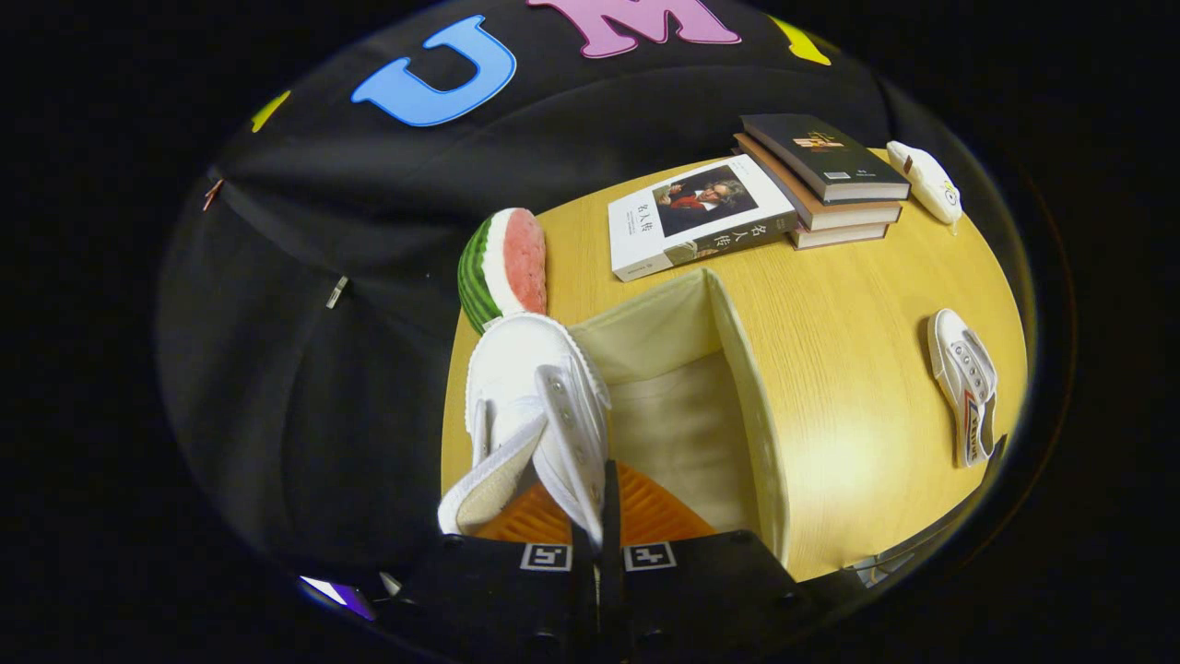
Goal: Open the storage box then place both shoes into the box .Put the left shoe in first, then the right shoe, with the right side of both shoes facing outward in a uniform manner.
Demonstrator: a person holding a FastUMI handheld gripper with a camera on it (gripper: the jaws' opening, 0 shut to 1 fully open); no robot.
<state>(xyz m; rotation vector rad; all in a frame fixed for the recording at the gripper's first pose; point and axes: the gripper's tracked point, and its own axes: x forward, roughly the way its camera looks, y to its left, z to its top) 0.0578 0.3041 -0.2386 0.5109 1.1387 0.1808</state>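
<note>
Gripper (599, 516) pinches the light, floppy shoe (539, 406) by its side wall; box (737, 369) at one o'clock.

Claw (599, 516): ribbed finger faces, a black block body behind them, two square black-and-white fiducial tags on top, dark screws at its corners.

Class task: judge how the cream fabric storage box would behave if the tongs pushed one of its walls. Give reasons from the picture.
The storage box looks like soft cloth, so a pushed wall would probably bend inward, not resist. It seems light and may slide across the smooth wooden table. The tongs are shut on the white shoe beside it, so nothing steadies the box.
</note>
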